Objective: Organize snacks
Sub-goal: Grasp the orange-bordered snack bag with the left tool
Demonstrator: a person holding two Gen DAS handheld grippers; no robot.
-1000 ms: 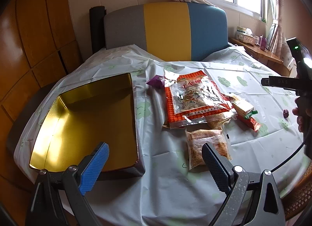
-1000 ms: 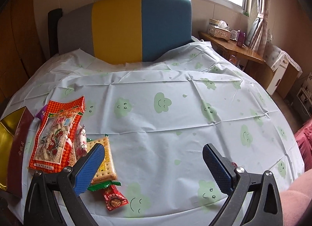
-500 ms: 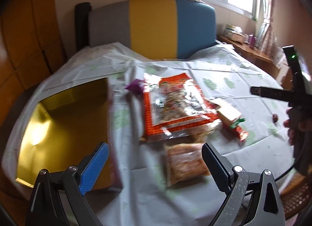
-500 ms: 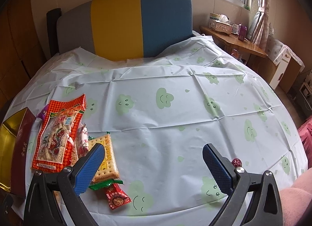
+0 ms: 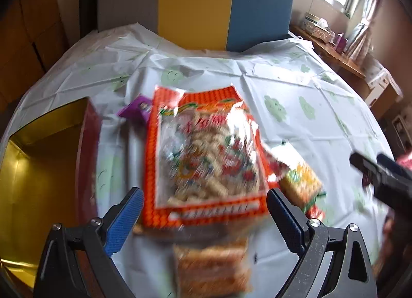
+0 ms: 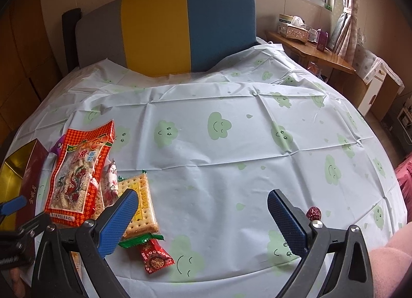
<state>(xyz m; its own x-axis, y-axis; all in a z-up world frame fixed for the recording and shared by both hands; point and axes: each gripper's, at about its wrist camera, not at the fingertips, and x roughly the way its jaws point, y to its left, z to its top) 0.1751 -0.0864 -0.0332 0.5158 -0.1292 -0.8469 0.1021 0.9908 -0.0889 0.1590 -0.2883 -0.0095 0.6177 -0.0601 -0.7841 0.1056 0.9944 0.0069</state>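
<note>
Jaws of the left gripper point(image 5: 203, 211) are held wide and empty, now brought over the orange snack bag point(image 5: 203, 154) lying between them; a pickup is judged imminent. Equally wide, the right gripper point(image 6: 202, 217) hovers beside the crackers point(image 6: 140, 202).

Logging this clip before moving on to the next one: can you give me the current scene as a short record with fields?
surface: pale tablecloth with green smiling clouds
container: gold-lined box with dark red sides, at the left edge, nothing visible inside
snacks: large orange-red bag of puffed sticks; clear-wrapped square crackers; small red foil sweet; lone small red wrapped sweet
left tongs: open, over the orange-red bag
right tongs: open, holding nothing
image quality: left view motion-blurred
</note>
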